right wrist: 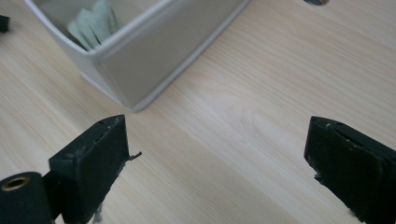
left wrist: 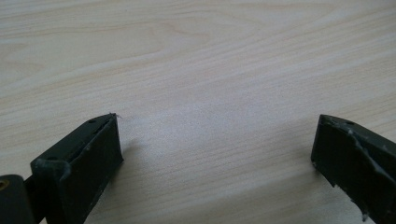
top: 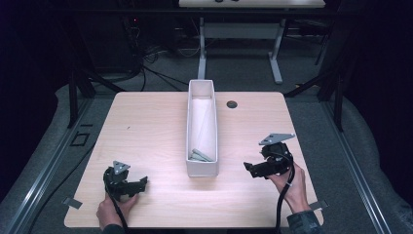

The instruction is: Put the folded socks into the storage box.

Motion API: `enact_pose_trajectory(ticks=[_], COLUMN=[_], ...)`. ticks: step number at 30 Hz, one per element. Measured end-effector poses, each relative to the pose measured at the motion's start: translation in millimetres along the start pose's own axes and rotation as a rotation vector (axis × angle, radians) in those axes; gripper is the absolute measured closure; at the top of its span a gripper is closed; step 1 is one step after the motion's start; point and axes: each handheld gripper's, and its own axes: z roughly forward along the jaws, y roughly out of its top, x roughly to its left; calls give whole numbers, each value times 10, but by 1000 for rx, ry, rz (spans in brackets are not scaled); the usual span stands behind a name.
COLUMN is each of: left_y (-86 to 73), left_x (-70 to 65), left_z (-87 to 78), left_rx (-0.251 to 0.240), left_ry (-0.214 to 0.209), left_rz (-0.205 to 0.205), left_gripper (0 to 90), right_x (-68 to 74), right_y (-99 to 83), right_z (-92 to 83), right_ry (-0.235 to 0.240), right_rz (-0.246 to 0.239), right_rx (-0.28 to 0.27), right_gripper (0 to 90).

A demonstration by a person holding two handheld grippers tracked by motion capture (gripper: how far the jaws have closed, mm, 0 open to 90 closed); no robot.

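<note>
While both grippers gape | white bin (top: 201, 168) between them | table (top: 146, 122) bare nearby

table (top: 160, 117) lit from above, surroundings dark, soft blur.

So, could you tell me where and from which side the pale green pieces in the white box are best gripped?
Probably from straight above: the pale green pieces lie low at the near end of the narrow white box, whose tall walls block any side approach. Pinch their raised ends, jaws in line with the box's length.
</note>
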Motion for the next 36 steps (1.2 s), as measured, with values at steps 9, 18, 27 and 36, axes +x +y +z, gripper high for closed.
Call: enact_pose_trajectory(ticks=[9,18,27,36], left_y=[0,0,1,1], left_x=[-1,0,0,-1], left_z=[0,0,0,0], left_rx=[0,1,1,1], left_ry=[-1,-1,-2,-2], left_rz=[0,1,1,1], left_gripper=[15,15,15,14], right_x=[-182,-316,-401,-452], right_y=[-367,-742,-1079,-1356], right_z=[7,20,121,208], right_ry=[-47,-85,-119,-130], right_rz=[66,139,191,246], right_rx=[23,30,66,60], right_gripper=[21,0,0,0])
